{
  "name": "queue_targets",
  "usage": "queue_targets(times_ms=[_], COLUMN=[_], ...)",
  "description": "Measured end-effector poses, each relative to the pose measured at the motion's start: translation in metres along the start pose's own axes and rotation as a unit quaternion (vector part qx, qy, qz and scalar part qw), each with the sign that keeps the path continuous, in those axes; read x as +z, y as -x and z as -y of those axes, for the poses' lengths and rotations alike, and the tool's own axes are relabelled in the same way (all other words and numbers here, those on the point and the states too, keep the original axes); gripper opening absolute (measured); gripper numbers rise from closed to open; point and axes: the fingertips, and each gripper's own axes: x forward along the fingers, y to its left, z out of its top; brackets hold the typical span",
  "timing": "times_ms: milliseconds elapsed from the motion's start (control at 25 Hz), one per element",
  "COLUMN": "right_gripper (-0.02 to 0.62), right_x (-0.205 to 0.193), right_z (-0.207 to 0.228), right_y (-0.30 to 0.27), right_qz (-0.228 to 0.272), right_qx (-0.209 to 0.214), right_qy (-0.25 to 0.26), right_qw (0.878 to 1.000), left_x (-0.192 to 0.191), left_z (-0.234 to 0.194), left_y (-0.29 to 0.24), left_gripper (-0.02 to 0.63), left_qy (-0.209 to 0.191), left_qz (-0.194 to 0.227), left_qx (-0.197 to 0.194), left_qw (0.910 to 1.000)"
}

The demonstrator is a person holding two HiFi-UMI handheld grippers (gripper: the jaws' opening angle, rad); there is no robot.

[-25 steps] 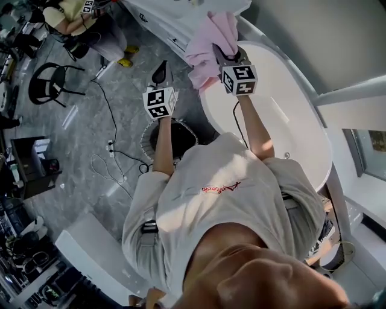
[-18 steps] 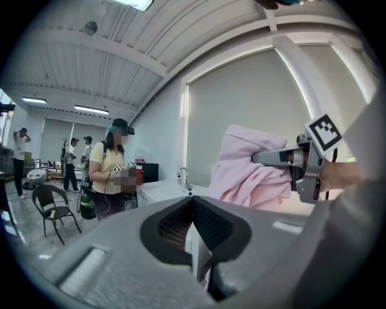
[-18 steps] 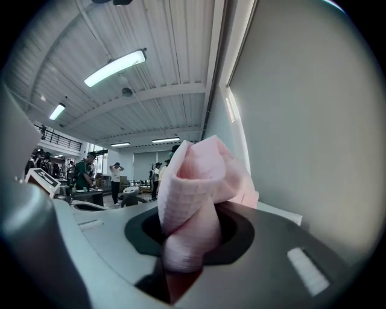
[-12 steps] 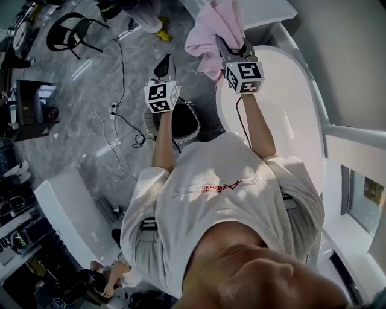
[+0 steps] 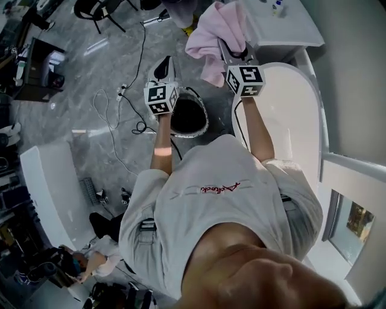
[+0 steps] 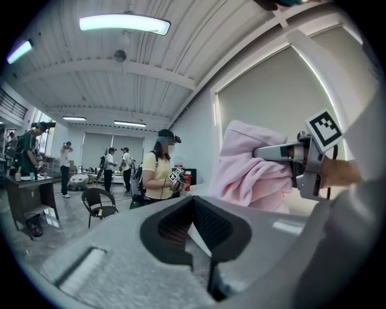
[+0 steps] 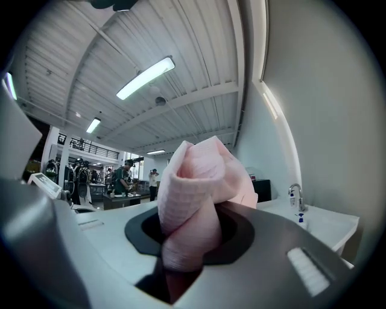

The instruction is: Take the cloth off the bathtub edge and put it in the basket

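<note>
The pink cloth [image 5: 216, 37] hangs bunched in the air, and my right gripper [image 5: 227, 46] is shut on it. In the right gripper view the cloth [image 7: 199, 181] is pinched between the jaws of the right gripper [image 7: 192, 244] and bulges above them. The dark round basket [image 5: 188, 118] stands on the floor just left of the white bathtub [image 5: 294, 114], below and between my two grippers. My left gripper [image 5: 164, 65] is over the basket's left rim, shut with nothing in it. The left gripper view shows the left gripper [image 6: 196, 234], with the cloth [image 6: 247, 175] and right gripper [image 6: 272, 152] to its right.
Cables [image 5: 114, 117] trail over the grey floor left of the basket. A white counter [image 5: 283, 27] with small bottles stands beyond the tub. A white cabinet [image 5: 45, 187] is at left, with a crouching person [image 5: 99, 253] below it. A chair [image 5: 99, 9] and people [image 6: 158, 172] stand farther off.
Both grippers have swung left, away from the tub edge, with the cloth still in the right one. The basket now lies closer under them. The left gripper stays shut.
</note>
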Motion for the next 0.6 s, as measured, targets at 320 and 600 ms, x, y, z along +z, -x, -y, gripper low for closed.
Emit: queue_targets(times_ms=[320,600], right_gripper=[0.117,0.117], right_x=[0.005,-0.006], right_z=[-0.112,-0.179], right_y=[-0.02,-0.022], right_qz=[0.003,0.002], right_qx=[0.064,0.099], right_qy=[0.005,-0.003], right_qw=[0.998,0.995], left_x=[0.0,-0.014], left_z=[-0.083,-0.122], left_y=[0.088,0.144], left_gripper=[0.002,0.002], left_qy=[0.013,0.02], left_qz=[0.013,0.016], left_qx=[0.067,0.098], left_qw=[0.9976,0.9948])
